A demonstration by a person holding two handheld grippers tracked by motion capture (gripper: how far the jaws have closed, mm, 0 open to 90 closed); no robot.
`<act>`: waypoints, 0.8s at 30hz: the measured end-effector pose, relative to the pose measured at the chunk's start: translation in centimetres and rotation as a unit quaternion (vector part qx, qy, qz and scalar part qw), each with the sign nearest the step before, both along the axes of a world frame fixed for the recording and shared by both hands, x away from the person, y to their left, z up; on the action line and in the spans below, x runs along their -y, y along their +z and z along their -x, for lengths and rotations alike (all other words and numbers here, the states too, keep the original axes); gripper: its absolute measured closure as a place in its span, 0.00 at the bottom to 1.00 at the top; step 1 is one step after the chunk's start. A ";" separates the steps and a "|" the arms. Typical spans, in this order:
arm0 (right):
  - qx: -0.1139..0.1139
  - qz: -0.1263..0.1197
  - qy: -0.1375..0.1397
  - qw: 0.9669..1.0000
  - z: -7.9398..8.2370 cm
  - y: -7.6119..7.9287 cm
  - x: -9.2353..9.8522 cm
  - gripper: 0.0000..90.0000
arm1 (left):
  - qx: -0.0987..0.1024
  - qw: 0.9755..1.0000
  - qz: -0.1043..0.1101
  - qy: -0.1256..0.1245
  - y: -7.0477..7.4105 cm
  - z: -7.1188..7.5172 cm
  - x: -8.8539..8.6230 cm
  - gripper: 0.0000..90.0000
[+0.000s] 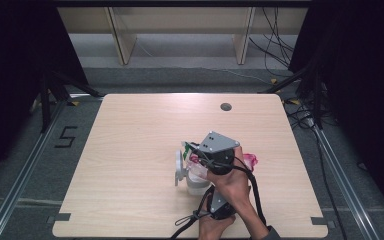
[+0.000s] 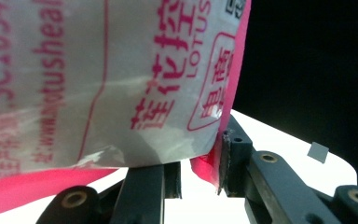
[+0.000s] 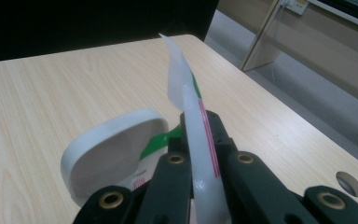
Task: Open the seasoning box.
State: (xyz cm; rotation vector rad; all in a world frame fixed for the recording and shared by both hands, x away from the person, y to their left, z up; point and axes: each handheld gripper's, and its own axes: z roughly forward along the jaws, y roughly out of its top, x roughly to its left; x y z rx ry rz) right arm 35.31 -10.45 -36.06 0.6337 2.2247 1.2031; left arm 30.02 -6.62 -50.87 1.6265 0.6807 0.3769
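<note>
Near the table's front middle, I had both grippers working one pink-and-white packet. My left gripper pinched the packet's pink bottom edge between its jaws. My right gripper was clamped tight on a thin white strip with a red line, standing up edge-on. White container with its hinged lid open sat just beside the jaws, on the wood.

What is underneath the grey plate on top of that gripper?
The right gripper under the grey plate pinches a pink-and-white packet above a white tub with its lid open. The tub's contents are covered.
</note>
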 end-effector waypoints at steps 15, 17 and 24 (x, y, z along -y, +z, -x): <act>0.001 0.001 0.005 1.000 0.0 0.0 -0.2 1.00 | 0.000 1.000 0.005 0.000 0.0 0.1 -0.1 0.82; 0.007 -0.001 0.009 1.000 0.2 0.2 -0.2 1.00 | 0.002 1.000 0.006 -0.002 0.1 0.0 -0.2 0.82; 0.008 -0.001 0.009 1.000 0.1 0.1 -0.2 1.00 | 0.001 1.000 0.007 -0.002 0.1 0.0 -0.1 0.82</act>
